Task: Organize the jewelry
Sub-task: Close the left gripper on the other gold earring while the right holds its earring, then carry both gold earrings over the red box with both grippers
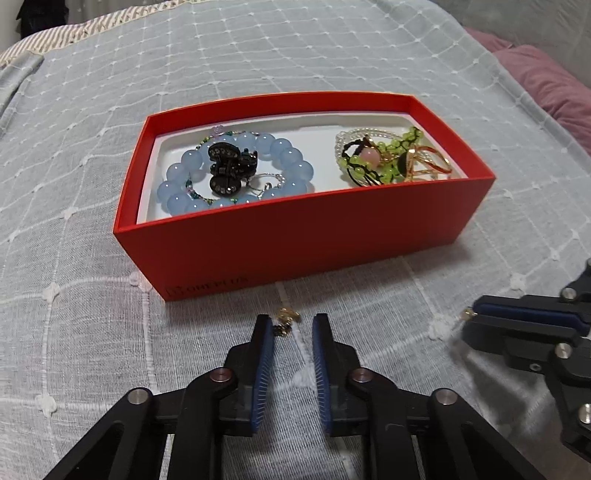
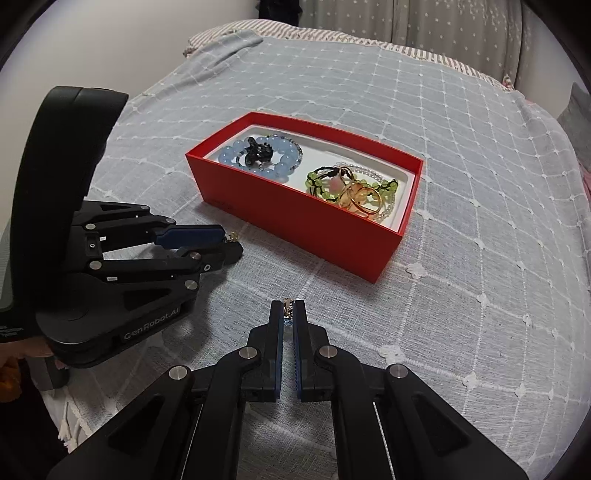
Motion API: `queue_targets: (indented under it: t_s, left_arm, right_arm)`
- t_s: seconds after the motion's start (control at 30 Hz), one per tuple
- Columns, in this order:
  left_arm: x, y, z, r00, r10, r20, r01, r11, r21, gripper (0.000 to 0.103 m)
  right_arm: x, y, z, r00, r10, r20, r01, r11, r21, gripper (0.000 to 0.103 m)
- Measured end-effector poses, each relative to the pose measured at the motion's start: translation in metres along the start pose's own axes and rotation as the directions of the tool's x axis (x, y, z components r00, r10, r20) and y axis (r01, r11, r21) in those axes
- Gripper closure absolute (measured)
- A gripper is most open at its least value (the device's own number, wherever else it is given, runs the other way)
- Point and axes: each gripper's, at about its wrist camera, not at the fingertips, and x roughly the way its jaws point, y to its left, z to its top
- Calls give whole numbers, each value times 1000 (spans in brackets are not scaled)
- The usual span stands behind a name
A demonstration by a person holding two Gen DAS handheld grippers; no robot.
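Note:
A red box [image 1: 303, 236] [image 2: 295, 206] lies on the bed. It holds a blue bead bracelet [image 1: 177, 173] [image 2: 226, 153], a black hair claw [image 1: 229, 168] [image 2: 256, 149], a green bead bracelet [image 1: 388, 166] [image 2: 317, 181] and gold rings [image 1: 432, 166] [image 2: 360, 201]. A small gold earring [image 1: 286, 321] [image 2: 232, 236] lies on the cover in front of the box, just beyond the tips of my open left gripper [image 1: 293, 325] [image 2: 229, 245]. My right gripper [image 2: 288, 312] [image 1: 471, 323] is shut on a small jewelled piece [image 2: 288, 314] with a blue stone.
A grey-blue checked bedcover [image 1: 92, 295] [image 2: 480, 295] spreads all around the box. A pink pillow [image 1: 546, 85] lies at the far right. A striped pillow [image 2: 236, 31] and a curtain [image 2: 406, 22] are at the back.

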Motion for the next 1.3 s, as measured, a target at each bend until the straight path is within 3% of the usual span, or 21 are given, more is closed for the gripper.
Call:
queue_targets:
  t_s: [0.23,0.53,1.0,1.3]
  left_arm:
    - [2,-1,2,999,40,-2,-40,999,-3,96]
    - [-11,7,1,1000,31,-4,-31,999,-23,97]
    - [-49,26,10,997,-3,76,10,995,-95,97]
    - [-58,33,27,992,12,123,2,994,-112,97]
  right_arm:
    - [-2,0,-1,1000,-7,-2,7,1000,6,99]
    - [-7,-2,2,1000,-5,11,5,1000,19,99]
    - [-28,-13,14,998,20,64,-24,998,66,99]
    - [-37,-21,36,994,16,112,-27,995,98,99]
